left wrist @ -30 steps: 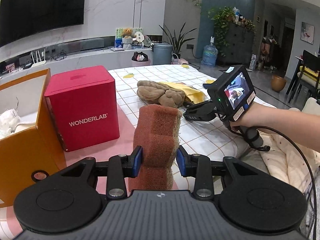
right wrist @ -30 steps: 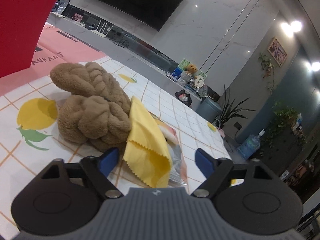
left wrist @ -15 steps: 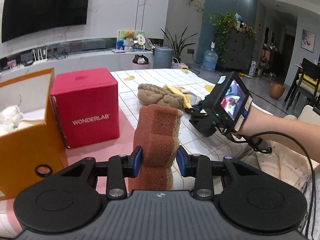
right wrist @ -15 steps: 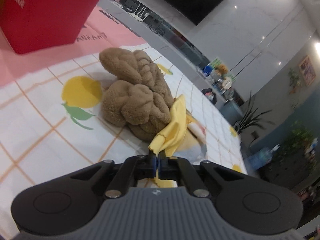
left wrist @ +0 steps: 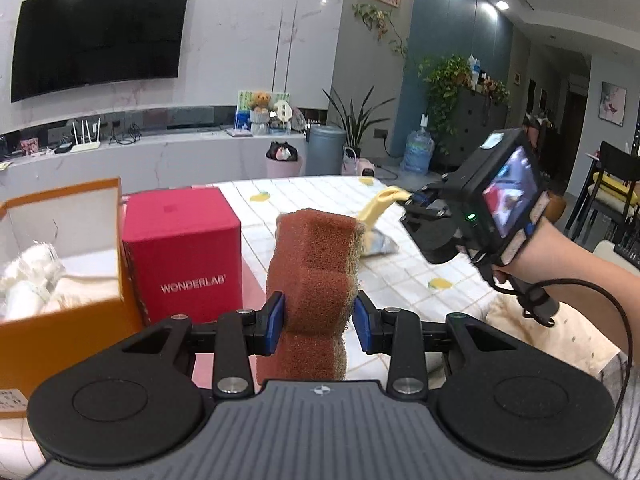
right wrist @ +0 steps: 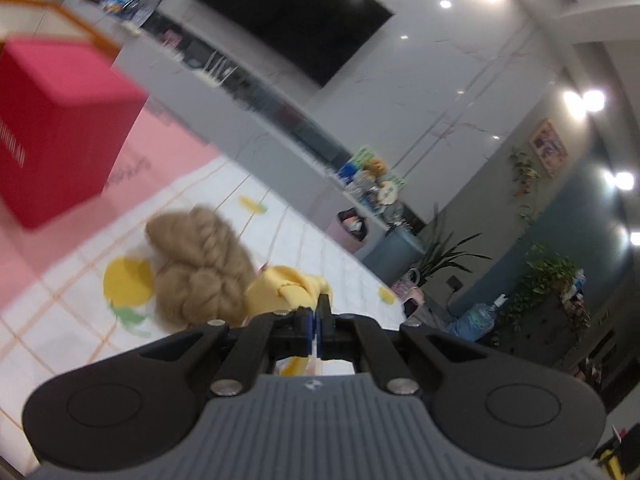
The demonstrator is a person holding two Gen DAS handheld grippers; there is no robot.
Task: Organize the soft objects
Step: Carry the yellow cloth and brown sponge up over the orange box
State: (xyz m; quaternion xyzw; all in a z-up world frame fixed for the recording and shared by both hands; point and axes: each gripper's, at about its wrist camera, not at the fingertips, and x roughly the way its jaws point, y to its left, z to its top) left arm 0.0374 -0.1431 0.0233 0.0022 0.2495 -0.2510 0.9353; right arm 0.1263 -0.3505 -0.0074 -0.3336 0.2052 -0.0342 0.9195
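My left gripper is shut on a brown sponge and holds it upright above the table. My right gripper is shut on a yellow cloth, lifted off the table; the cloth also shows in the left wrist view, hanging from the right gripper. A tan plush towel lies on the lemon-print tablecloth below. An open orange box with white soft items inside stands at the left.
A red WONDERLAB box stands beside the orange box, also in the right wrist view. A silvery packet lies on the table behind the sponge. A pink mat covers the table's left part.
My right gripper closed on the yellow cloth and lifted it up off the table, away from the plush towel. My left gripper still holds the sponge and rose a little.
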